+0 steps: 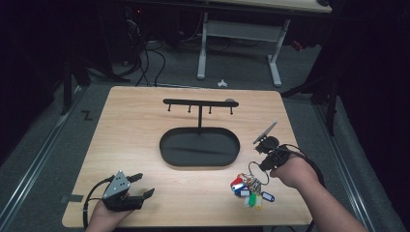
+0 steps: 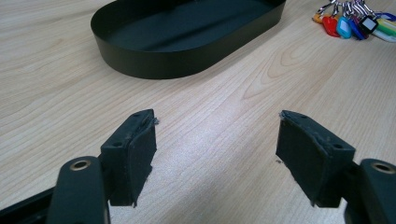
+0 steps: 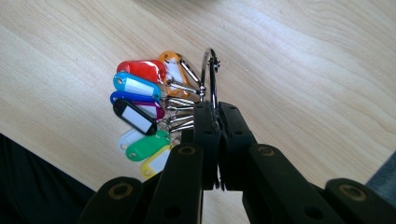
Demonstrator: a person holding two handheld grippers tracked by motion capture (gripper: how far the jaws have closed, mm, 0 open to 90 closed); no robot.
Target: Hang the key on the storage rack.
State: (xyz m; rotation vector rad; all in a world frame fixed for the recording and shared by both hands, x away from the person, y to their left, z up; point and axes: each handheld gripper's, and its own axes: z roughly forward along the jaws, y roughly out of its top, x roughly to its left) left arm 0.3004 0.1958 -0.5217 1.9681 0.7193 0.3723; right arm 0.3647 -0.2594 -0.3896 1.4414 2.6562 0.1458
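Right hand: your right hand (image 1: 292,171) comes in from the near right corner of the table (image 1: 135,125), wrist bent, and carries the right gripper (image 1: 265,162) tilted down toward the wood.
Right jaws: pressed together on the wire key ring (image 3: 211,79), which stands up between the pads in the right gripper view.
Left hand: your left hand (image 1: 104,217) lies at the near edge toward the left corner, with the left gripper (image 1: 142,186) pointing across the table toward the tray.
Left jaws: apart, nothing between the pads (image 2: 140,154), bare wood below them.
Key bunch: the key tags (image 1: 249,188) hang from the ring in a fan of red, orange, light blue, dark blue, black, white, green and yellow, each with a pale label window; the bunch is near the near right corner, just inside your right hand.
Tray: the black oval tray (image 1: 167,154) sits at mid-table, well apart from both grippers.
Rack: a black hook rack (image 1: 198,102) rises from the tray on one post, its four pegs bare.
Between: open wood lies from the bunch to the tray.
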